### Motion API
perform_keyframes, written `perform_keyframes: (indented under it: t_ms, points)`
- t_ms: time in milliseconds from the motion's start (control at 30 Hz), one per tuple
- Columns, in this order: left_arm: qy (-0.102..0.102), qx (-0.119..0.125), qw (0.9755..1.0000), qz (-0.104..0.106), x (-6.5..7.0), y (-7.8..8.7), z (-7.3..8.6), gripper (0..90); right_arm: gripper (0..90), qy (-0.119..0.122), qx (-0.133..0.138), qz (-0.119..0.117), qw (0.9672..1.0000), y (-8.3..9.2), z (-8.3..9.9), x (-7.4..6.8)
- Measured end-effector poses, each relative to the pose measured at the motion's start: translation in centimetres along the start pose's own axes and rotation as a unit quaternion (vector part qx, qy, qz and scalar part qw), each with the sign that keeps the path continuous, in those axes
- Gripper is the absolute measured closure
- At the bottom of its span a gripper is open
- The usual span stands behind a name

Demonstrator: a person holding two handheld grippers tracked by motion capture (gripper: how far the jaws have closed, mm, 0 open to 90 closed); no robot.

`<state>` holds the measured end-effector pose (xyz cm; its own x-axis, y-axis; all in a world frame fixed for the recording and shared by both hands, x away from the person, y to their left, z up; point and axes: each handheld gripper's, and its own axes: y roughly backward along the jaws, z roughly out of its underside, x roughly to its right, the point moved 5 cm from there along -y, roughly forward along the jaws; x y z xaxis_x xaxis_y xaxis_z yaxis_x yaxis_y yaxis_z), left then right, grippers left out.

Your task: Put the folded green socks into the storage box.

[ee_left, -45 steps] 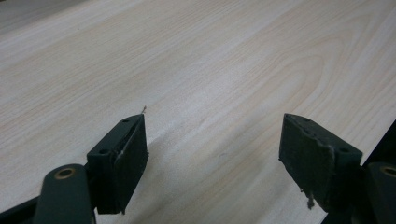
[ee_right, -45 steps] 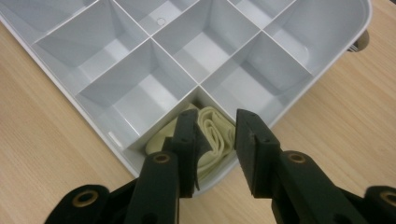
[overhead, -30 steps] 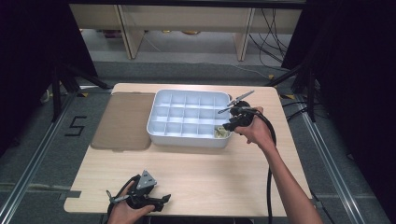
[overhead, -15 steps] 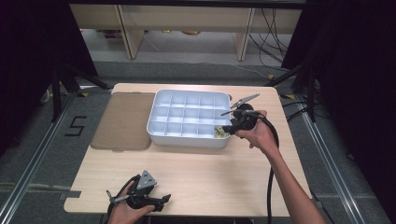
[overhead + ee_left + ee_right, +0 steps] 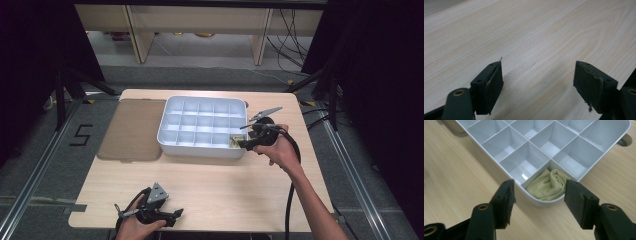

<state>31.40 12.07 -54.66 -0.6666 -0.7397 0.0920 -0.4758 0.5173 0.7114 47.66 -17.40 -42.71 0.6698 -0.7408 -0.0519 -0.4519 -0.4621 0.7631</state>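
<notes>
Left gripper (image 5: 172, 214) idle at near table (image 5: 225, 185) edge, jaws apart, empty. Right gripper (image 5: 539, 195) spread wide just outside tray (image 5: 599, 152) corner compartment holding folded cloth (image 5: 549, 186). Likely soft, light; pinch raised fold.

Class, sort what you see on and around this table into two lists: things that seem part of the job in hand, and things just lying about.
Seems part of the job:
- white divided tray
- pale cloth bunched in the tray's corner compartment
- right gripper, open, jaws either side of that corner

Just lying about:
- brown lid flat beside the tray
- left gripper, open over bare table
- floor marking "5"
</notes>
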Motion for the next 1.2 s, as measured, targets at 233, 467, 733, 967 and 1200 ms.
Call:
perform_keyframes:
  t_ms: [233,467,733,967,1200]
  points:
    - [0.002,0.003,1.0,0.001,-0.1,0.0,0.0,23.0,34.2,-0.004,0.007,-0.004,1.0,0.1,0.4,-0.6]
    - [-0.004,-0.002,1.0,0.005,-0.2,0.1,0.0,23.0,30.4,-0.008,0.014,-0.004,0.9999,0.1,1.0,-1.1]
    - [0.004,0.005,1.0,-0.001,-0.2,0.2,-0.1,23.0,29.2,-0.01,0.039,-0.011,0.9991,0.4,1.5,-1.6]
    - [0.0,0.002,1.0,-0.001,-0.4,0.2,0.0,23.0,23.2,-0.018,0.046,-0.015,0.9987,0.6,2.6,-2.0]
    - [-0.006,0.007,0.9999,0.005,-0.2,0.5,-0.2,23.0,18.7,-0.02,0.064,-0.015,0.9977,1.2,3.8,-1.8]
